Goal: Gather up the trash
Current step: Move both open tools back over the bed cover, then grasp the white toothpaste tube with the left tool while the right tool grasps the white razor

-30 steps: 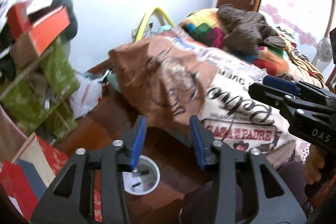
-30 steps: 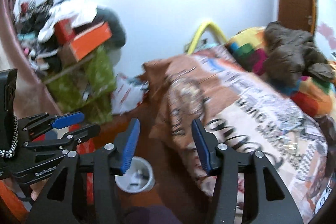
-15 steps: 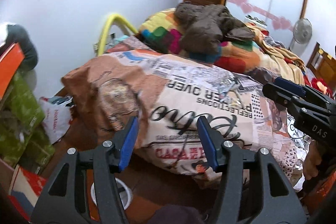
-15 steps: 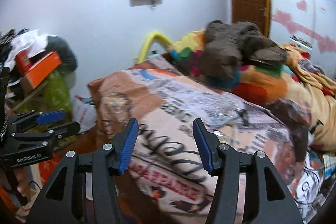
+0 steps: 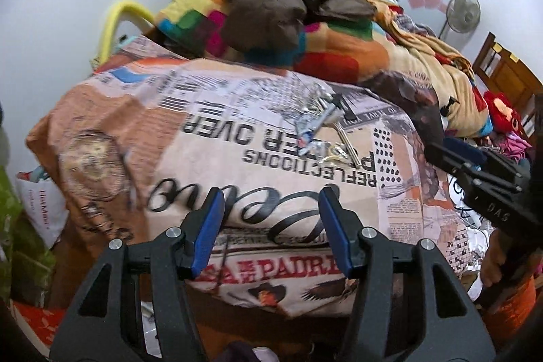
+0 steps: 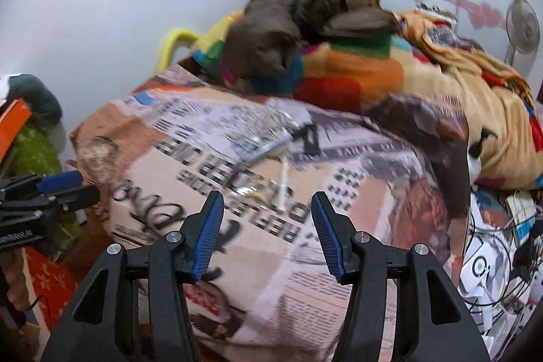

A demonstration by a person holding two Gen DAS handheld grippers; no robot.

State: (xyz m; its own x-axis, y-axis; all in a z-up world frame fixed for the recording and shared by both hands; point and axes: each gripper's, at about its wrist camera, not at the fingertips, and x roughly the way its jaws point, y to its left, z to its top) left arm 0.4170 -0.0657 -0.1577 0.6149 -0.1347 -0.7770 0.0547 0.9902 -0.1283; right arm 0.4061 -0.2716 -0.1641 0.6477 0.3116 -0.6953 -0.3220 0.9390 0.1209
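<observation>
Both grippers swing off the floor bin toward the bed; left fingers [image 5: 207, 234] have just spread wider, nothing between them.

Right gripper [image 6: 267, 234] also gapes empty; wrappers [image 5: 317, 121] lie ahead on the printed quilt [image 5: 237, 138], so approach continues: reach, then pinch.

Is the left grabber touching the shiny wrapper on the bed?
Apart. In the left wrist view, the left gripper hangs open and empty, and printed blanket shows between its fingertips and the crinkly wrapper lying farther up the bed.
</observation>
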